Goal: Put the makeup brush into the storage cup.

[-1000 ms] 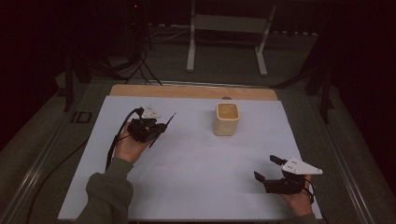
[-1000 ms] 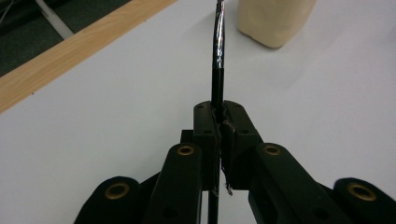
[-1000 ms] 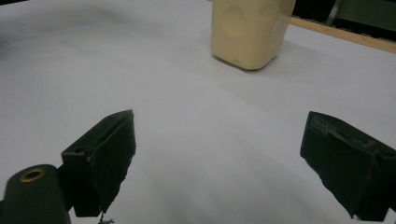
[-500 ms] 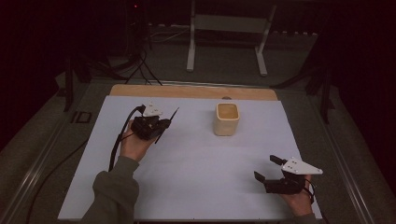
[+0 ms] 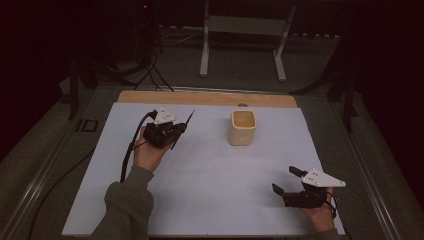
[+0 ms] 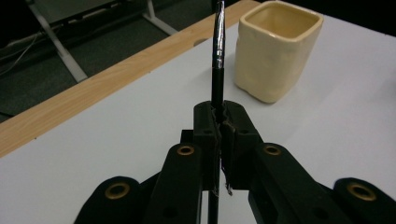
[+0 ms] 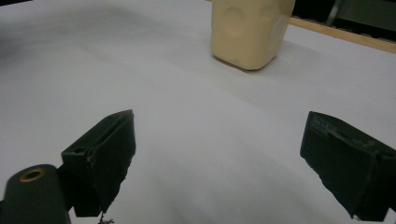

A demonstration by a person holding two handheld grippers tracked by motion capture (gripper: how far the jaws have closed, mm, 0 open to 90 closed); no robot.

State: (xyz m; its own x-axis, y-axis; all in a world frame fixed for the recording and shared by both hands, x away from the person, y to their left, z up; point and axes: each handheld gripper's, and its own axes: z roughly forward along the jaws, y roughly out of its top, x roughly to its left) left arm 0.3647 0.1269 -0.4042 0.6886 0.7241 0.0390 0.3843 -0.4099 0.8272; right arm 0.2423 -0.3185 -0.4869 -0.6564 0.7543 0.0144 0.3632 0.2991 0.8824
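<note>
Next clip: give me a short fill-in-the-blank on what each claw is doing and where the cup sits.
1. The left claw is shut on a thin black ____.
2. The right claw is ____ and holds nothing.
3. The cream cup stands upright on the ____ mat.

Missing words: brush; open; white
</note>
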